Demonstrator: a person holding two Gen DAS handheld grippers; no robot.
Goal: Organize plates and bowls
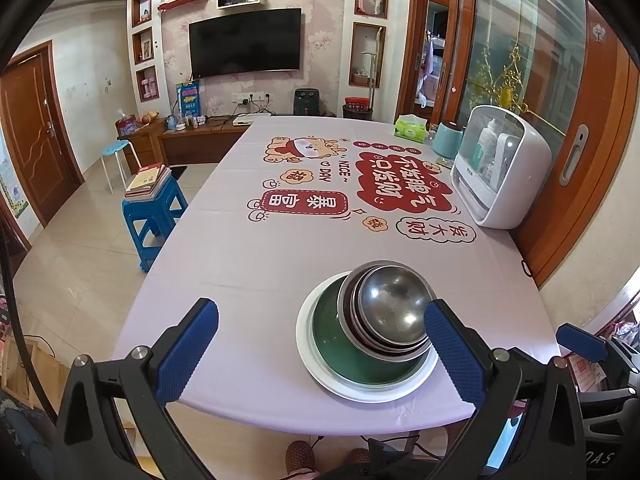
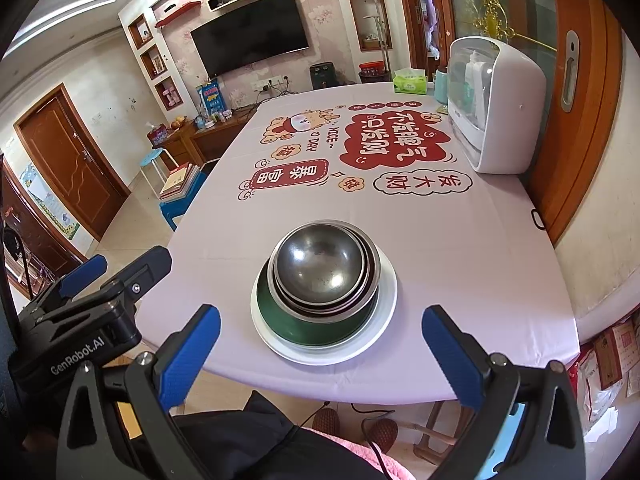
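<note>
Stack of dishes sits near the front edge of the table, lower centre-right of the left wrist frame and lower centre of the right wrist frame. Bottom is a white plate, on it a green plate, then nested steel bowls on top, tilted in the left view, mouths up, inner bowl shiny. Same stack in the right view: white plate, green plate, steel bowls. Left gripper open wide, nothing held, blue pads apart; its right pad overlaps the bowls' edge in frame, contact cannot be told. Right gripper also open wide, empty, blue pads framing the stack from the near side, hanging off the table edge. Left gripper shows in the right view at lower left, state not readable there. Table has a pink cloth with red cartoon print in the middle. White cabinet with bottles inside at right edge of table, green tissue box and teal jar behind it. TV on the far wall, blue stool with books left of table, brown door at far left.
</note>
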